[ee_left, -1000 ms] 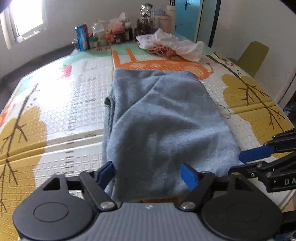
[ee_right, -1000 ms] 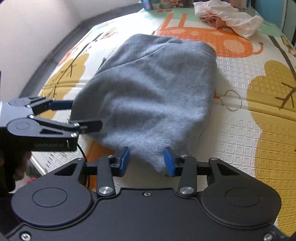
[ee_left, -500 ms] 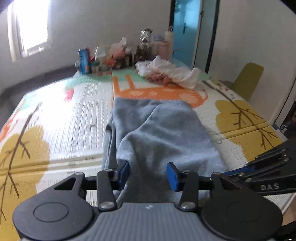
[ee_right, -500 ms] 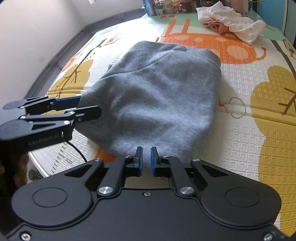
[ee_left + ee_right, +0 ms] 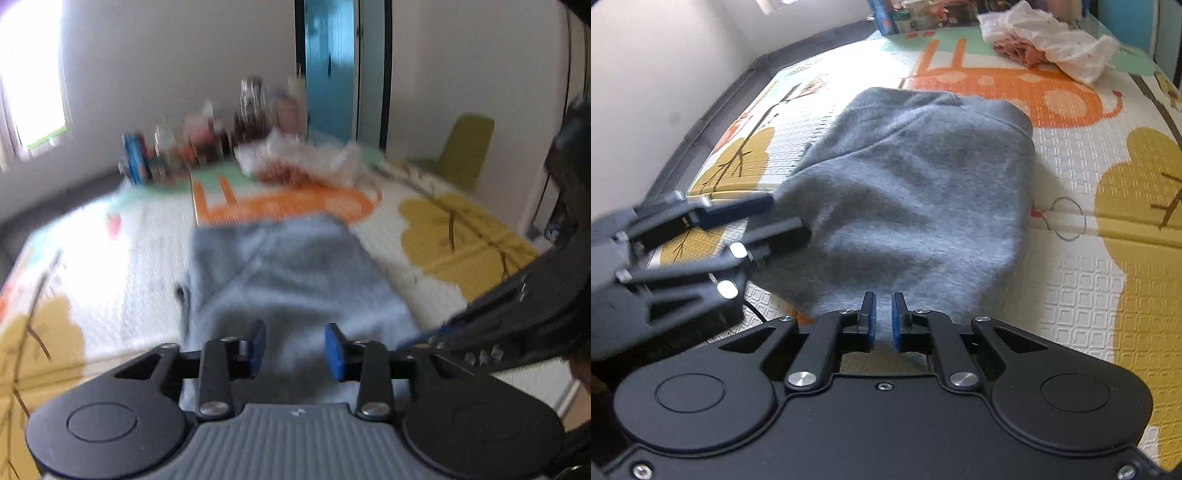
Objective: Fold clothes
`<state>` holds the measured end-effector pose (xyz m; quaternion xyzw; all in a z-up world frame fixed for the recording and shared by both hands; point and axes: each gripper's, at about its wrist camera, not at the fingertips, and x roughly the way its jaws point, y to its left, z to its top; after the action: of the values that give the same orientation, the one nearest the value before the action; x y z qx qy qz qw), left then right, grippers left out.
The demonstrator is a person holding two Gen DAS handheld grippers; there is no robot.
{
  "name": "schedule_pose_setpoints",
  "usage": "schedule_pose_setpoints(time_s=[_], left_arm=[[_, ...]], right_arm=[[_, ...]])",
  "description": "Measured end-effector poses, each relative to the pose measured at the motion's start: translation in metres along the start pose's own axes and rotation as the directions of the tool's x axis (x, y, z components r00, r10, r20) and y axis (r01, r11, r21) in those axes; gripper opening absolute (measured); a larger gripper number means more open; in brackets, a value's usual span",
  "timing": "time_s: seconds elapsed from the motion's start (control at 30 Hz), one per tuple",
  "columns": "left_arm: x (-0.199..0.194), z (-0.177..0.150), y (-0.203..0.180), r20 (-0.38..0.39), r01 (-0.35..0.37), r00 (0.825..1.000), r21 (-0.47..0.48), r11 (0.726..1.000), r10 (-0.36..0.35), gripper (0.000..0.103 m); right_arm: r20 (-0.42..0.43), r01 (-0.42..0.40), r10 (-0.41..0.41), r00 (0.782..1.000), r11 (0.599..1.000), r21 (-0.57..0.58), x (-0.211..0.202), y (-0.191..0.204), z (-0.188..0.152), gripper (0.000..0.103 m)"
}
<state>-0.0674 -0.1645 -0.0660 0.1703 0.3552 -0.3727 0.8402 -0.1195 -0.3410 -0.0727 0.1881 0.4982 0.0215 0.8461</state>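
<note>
Two grippers at near hem of grey fleece garment (image 5: 916,192) on patterned foam play mat (image 5: 1089,280).
Right gripper (image 5: 883,317) clamped on hem; left gripper (image 5: 294,349) closing, fleece between its blue fingers.

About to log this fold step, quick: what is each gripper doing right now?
Left gripper: jaws closing, the grey garment between them.
Right gripper: shut on the grey garment's near edge.

Sweatshirt (image 5: 916,192): we see soft, fuzzy grey fleece cloth.
Play mat (image 5: 1089,280): embossed, matt foam.
Hand-held gripper (image 5: 882,317): matt black plastic.
</note>
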Motion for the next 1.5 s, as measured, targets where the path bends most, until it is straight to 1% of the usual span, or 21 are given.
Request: schedule_pose_setpoints(time_s=[0.1,0.13,0.23,0.3,0.33,0.37,0.47,0.5,0.6,0.8,0.87,0.93,1.03,1.13,1.23,1.37,1.5], left_arm=[[0.017,-0.006,0.010,-0.087,0.036,0.995,-0.066,0.997,-0.041,0.020],[0.023,-0.009,0.013,-0.112,0.036,0.993,-0.089,0.995,-0.045,0.019],[0.037,-0.019,0.023,-0.177,0.000,0.984,-0.132,0.991,-0.023,0.017],[0.044,-0.023,0.030,-0.206,-0.018,0.978,-0.161,0.987,-0.015,0.015],[0.047,-0.024,0.034,-0.216,-0.032,0.976,-0.175,0.984,-0.007,0.016],[0.048,-0.025,0.038,-0.222,-0.050,0.975,-0.187,0.981,0.007,0.016],[0.050,-0.027,0.050,-0.241,-0.114,0.969,-0.208,0.971,0.062,0.013],[0.051,-0.028,0.054,-0.249,-0.119,0.967,-0.215,0.969,0.063,0.011],[0.051,-0.030,0.064,-0.253,-0.113,0.966,-0.245,0.963,0.049,0.009],[0.048,-0.033,0.071,-0.267,-0.140,0.961,-0.248,0.958,0.071,0.009],[0.040,-0.032,0.072,-0.261,-0.149,0.962,-0.253,0.956,0.081,0.009],[0.029,-0.026,0.066,-0.224,-0.162,0.968,-0.202,0.966,0.115,0.009],[0.013,-0.015,0.053,-0.149,-0.165,0.978,-0.125,0.978,0.146,0.011],[0.003,-0.001,0.040,-0.069,-0.111,0.992,-0.083,0.990,0.105,0.012],[0.005,0.011,0.028,-0.030,-0.050,0.998,-0.051,0.997,0.048,0.013],[0.017,0.022,0.017,-0.030,0.014,0.999,-0.043,0.999,-0.015,0.013],[0.037,0.027,0.014,-0.056,0.076,0.995,-0.091,0.993,-0.082,0.013]], right_arm=[[-0.026,0.004,-0.004,1.000,1.000,0.024,0.008,-0.006,-0.002,0.006],[-0.036,0.007,-0.006,0.999,0.999,0.032,0.012,-0.008,-0.003,0.006],[-0.059,0.027,-0.024,0.998,0.998,0.049,0.023,-0.013,-0.008,0.006],[-0.080,0.043,-0.038,0.996,0.997,0.061,0.030,-0.018,-0.012,0.005],[-0.092,0.048,-0.041,0.995,0.996,0.070,0.035,-0.021,-0.013,0.003],[-0.103,0.052,-0.044,0.994,0.996,0.079,0.039,-0.023,-0.015,0.000],[-0.118,0.050,-0.038,0.992,0.994,0.099,0.046,-0.030,-0.019,0.000],[-0.118,0.044,-0.032,0.993,0.994,0.104,0.046,-0.032,-0.020,0.000],[-0.131,0.040,-0.024,0.991,0.992,0.122,0.045,-0.037,-0.022,0.000],[-0.179,0.052,-0.026,0.984,0.988,0.142,0.041,-0.043,-0.030,0.000],[-0.197,0.061,-0.034,0.980,0.989,0.134,0.037,-0.042,-0.033,0.000],[-0.204,0.067,-0.040,0.978,0.990,0.125,0.030,-0.041,-0.034,0.002],[-0.142,0.043,-0.029,0.989,0.994,0.098,0.003,-0.033,-0.026,0.002],[-0.066,0.035,-0.030,0.997,0.997,0.068,-0.016,-0.025,-0.010,0.002],[-0.005,0.029,-0.028,1.000,0.999,0.044,-0.022,-0.018,0.006,0.002],[0.017,0.037,-0.037,0.999,0.999,0.024,-0.010,-0.014,0.019,0.002],[0.016,0.044,-0.045,0.999,0.999,0.025,0.007,-0.015,0.020,0.002]])
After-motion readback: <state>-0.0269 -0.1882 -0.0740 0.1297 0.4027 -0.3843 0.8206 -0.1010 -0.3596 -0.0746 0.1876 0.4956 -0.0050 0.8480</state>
